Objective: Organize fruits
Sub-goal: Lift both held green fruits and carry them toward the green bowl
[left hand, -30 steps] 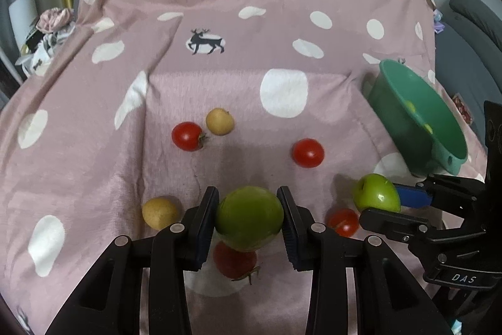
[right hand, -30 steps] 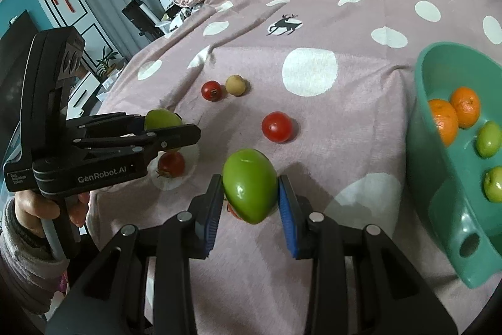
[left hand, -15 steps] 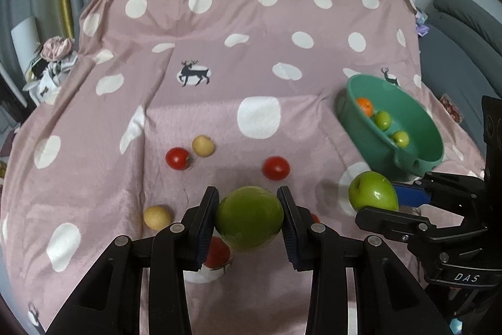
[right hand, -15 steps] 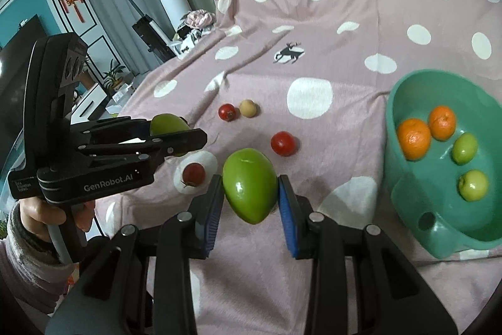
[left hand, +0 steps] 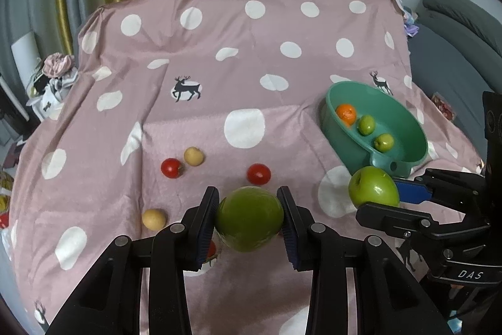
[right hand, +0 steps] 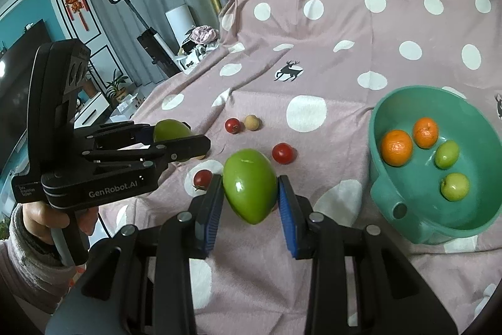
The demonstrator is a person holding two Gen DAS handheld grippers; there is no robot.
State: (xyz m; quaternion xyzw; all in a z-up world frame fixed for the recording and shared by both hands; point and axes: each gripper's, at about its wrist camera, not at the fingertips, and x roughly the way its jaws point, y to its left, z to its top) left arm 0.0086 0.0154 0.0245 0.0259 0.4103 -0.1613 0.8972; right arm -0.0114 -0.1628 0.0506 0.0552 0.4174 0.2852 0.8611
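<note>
Left gripper [left hand: 248, 218] clamped on a round green apple [left hand: 249, 217], right gripper [right hand: 249, 193] clamped on a second apple [right hand: 250, 185], both raised short of the bowl [right hand: 404, 236]. Probably firm, smooth, bruisable: best gripped across the middle. Beyond, tomatoes [left hand: 259, 174].

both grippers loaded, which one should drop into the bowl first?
Right, probably. The right gripper holds its green fruit right beside the green bowl. The left gripper holds its green fruit farther out, over the cloth.
</note>
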